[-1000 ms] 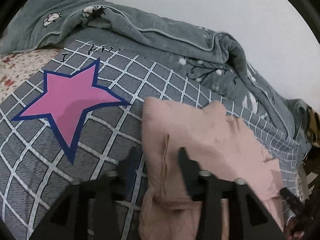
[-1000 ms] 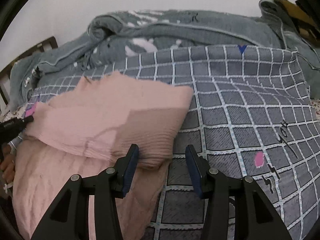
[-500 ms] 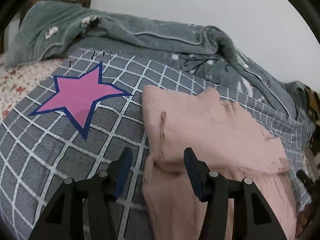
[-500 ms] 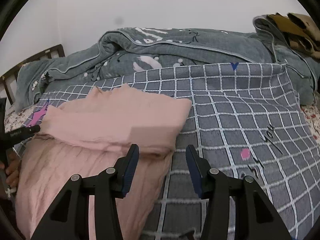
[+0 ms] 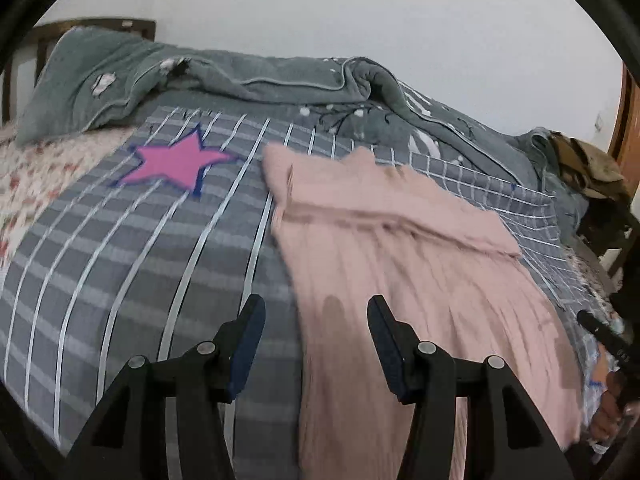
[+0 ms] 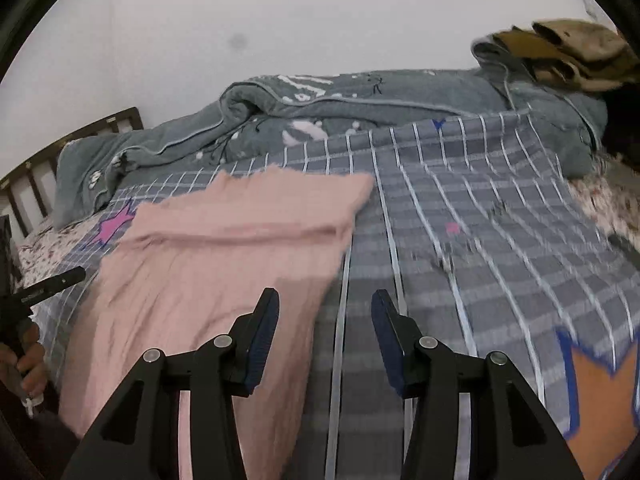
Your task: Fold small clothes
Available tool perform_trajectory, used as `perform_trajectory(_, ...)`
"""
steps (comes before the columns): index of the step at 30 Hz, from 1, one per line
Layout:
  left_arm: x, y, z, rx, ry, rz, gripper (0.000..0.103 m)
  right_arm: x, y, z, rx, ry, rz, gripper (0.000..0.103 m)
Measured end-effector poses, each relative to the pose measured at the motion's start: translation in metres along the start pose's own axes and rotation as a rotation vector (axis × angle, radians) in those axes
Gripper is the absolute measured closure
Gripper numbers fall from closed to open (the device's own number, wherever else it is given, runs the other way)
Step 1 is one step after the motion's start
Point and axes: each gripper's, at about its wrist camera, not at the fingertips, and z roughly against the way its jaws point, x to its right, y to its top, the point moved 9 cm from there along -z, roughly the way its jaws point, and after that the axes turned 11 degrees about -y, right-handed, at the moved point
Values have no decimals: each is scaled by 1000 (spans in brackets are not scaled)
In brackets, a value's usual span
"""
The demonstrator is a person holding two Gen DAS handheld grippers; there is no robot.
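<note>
Pink knit garment lies on the grey checked bedspread, its far end already folded over towards the near part, so a doubled band sits across the top and a single layer runs down towards the bed's near edge. Long axis runs roughly 12-to-6 in both wrist views, leaning a bit to 1 in the left view.

Left gripper: jaws spread, nothing between the pads; they straddle the garment's left-hand edge, cloth showing by the right finger and bare bedspread by the left one. From these jaws the fabric spreads out to approx 1–3 o'clock.

Right gripper: jaws also spread and empty, astride the garment's right-hand edge, cloth at approx 9–11 o'clock and bedspread to the right.

So each hand is nearest its own side of the near portion, neither clearly closer than the other. Next fold prob. needs both to take the lower corners, which lie at approx 6 o'clock, below or behind the fingers. Frames are motion-blurred, so I can't say whether the pads touch the cloth or hang just above it.

Rumpled grey-green quilt is bunched at 12 o'clock along the wall, well apart from the garment's near part.
</note>
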Motion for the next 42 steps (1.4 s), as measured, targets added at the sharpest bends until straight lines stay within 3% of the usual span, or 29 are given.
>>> perform_trajectory(5,-7,-38,31,-11,-13,46,53,4,-47,18,-90,32,-18,57)
perform_trajectory(10,-6,-75,41,-68,-20,71,53,-4,-84,36,-99,51,5,59)
perform_trajectory(16,3,-96,32,-132,-48,74,53,-10,-97,38,-108,71,-9,65)
perform_trajectory(23,8,-95,26,-117,-24,54,53,-16,-106,29,-145,70,9,69)
perform_trajectory(25,9,-95,25,-120,-23,47,59,-20,-108,28,-145,64,21,69)
perform_trajectory(28,13,-98,22,-131,-36,42,78,-29,-109,27,-134,40,54,68)
perform_trajectory(29,14,-99,21,-138,-37,42,91,-31,-110,27,-129,33,68,75)
perform_trajectory(30,13,-99,20,-136,-28,38,94,-34,-110,27,-129,37,79,85)
perform_trajectory(31,13,-97,22,-125,-25,33,95,-39,-111,27,-133,62,85,98)
perform_trajectory(35,-6,-88,39,-65,13,73,96,-21,-98,43,-54,22,52,99)
perform_trajectory(38,-14,-94,37,-97,-41,139,96,-3,-100,46,-88,74,-43,98)
perform_trajectory(42,-5,-99,32,-134,-43,103,91,-9,-109,37,-128,39,15,96)
